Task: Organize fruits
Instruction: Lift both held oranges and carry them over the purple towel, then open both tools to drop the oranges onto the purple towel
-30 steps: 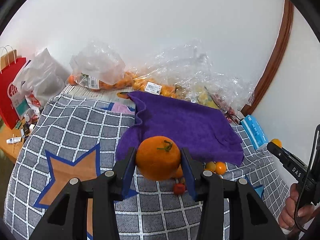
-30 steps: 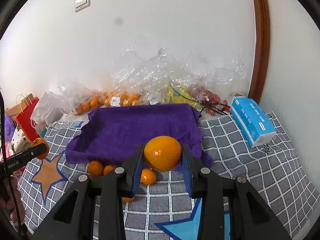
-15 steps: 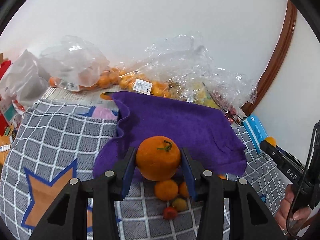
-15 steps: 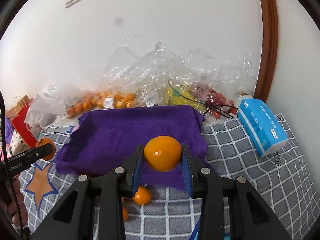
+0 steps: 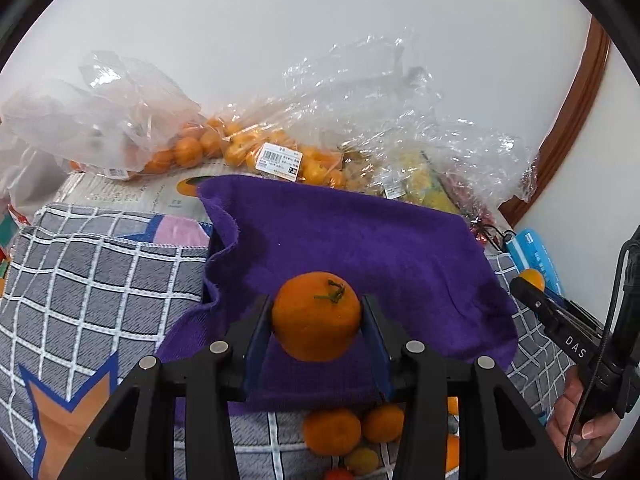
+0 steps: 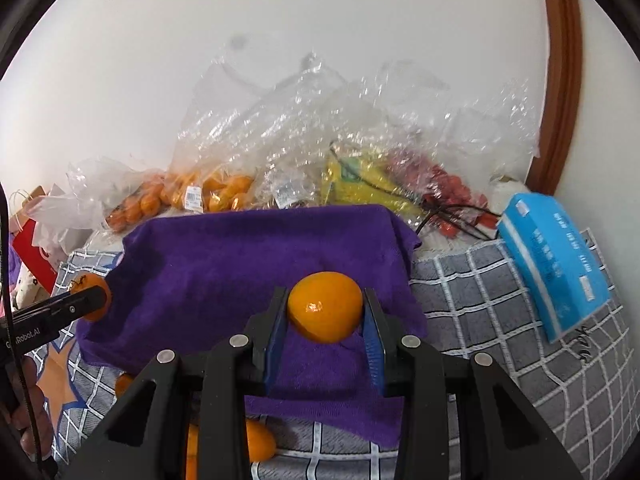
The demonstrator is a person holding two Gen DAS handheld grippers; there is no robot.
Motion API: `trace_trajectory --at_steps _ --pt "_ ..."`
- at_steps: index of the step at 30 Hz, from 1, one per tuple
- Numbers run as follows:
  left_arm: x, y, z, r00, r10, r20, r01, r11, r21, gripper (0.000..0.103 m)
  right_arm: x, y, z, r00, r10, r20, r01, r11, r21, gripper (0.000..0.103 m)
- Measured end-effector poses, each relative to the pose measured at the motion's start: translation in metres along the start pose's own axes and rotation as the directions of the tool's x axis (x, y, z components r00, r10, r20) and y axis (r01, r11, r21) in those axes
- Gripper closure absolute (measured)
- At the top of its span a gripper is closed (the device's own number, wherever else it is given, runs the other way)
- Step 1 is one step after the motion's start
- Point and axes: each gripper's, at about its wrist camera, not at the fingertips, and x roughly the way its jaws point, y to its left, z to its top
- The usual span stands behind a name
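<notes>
My left gripper (image 5: pixel 317 320) is shut on a stemmed orange (image 5: pixel 316 316) and holds it over the near edge of a purple towel (image 5: pixel 352 240). My right gripper (image 6: pixel 325 312) is shut on a smooth orange (image 6: pixel 325 306) over the same towel (image 6: pixel 248 256). Each gripper shows in the other's view, the right one at the right edge (image 5: pixel 532 292) and the left one at the left edge (image 6: pixel 90 298). Several loose small fruits (image 5: pixel 340 428) lie on the checked cloth just before the towel, also in the right wrist view (image 6: pixel 256 444).
Clear plastic bags of oranges (image 5: pixel 240 152) and other fruit (image 6: pixel 360 184) line the wall behind the towel. A blue tissue pack (image 6: pixel 556 268) lies at the right. A red paper bag (image 6: pixel 32 252) stands at the far left. The checked cloth (image 5: pixel 100 272) covers the surface.
Both grippers have moved forward with their oranges, from above the loose fruits to over the purple towel. The loose fruits now lie below and behind the fingers.
</notes>
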Motion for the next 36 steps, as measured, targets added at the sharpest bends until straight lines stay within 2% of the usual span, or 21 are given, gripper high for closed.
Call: trace_trajectory --at_steps 13,23,36 --pt "0.037 0.012 -0.004 0.998 0.031 -0.055 -0.032 0.999 -0.028 0.061 0.046 0.003 -0.014 0.994 0.040 -0.098 -0.042 0.999 -0.016 0.068" --pt "0.047 0.015 -0.008 0.998 0.028 -0.065 -0.031 0.999 -0.043 0.061 0.056 0.000 -0.018 0.993 0.037 -0.113 -0.039 0.999 -0.014 0.068" --pt "0.051 0.014 -0.011 0.995 0.063 -0.071 -0.065 0.998 -0.025 0.061 0.060 0.006 -0.023 0.992 0.046 -0.117 -0.052 0.997 -0.050 0.067"
